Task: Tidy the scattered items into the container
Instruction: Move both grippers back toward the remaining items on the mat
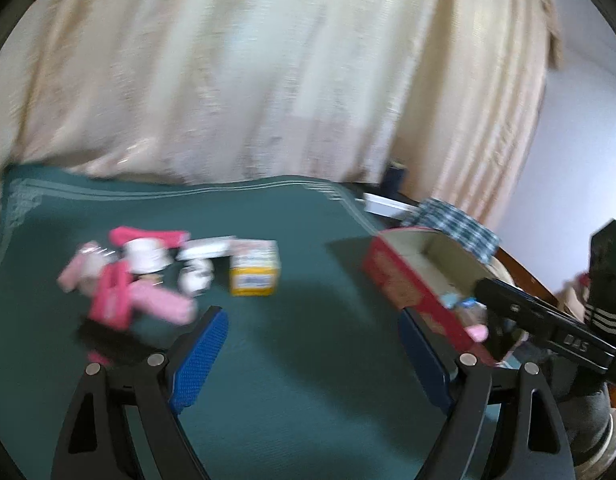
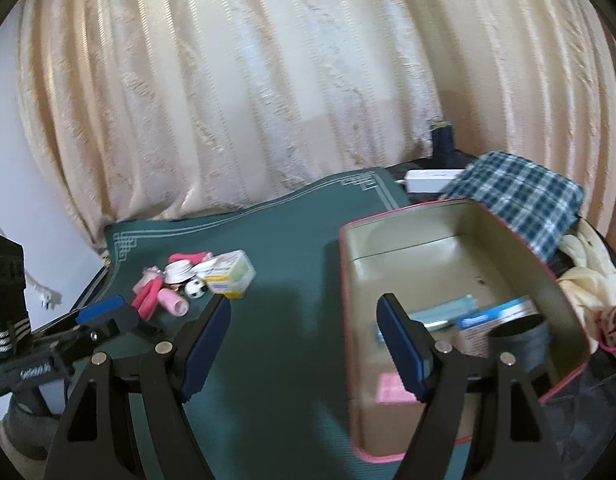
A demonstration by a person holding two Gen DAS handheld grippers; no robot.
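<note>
A pile of scattered items lies on the green mat (image 1: 300,320): pink pieces (image 1: 120,292), a white roll (image 1: 144,256), a small football-patterned ball (image 1: 196,276) and a yellow box (image 1: 254,268). My left gripper (image 1: 311,356) hovers open over bare mat to the right of the pile, with nothing between its blue pads. The red-rimmed tin container (image 2: 459,248) stands at the mat's right end and holds a teal item (image 2: 443,314), a blue-and-white box (image 2: 495,316) and a dark cylinder (image 2: 519,344). My right gripper (image 2: 304,344) is open and empty at the tin's left wall, one finger over its inside.
A checked cloth (image 2: 519,200) and cream fabric (image 2: 583,280) lie beyond the tin's right side. A white flat box (image 2: 427,178) sits behind the mat. Curtains (image 2: 268,100) hang along the back edge.
</note>
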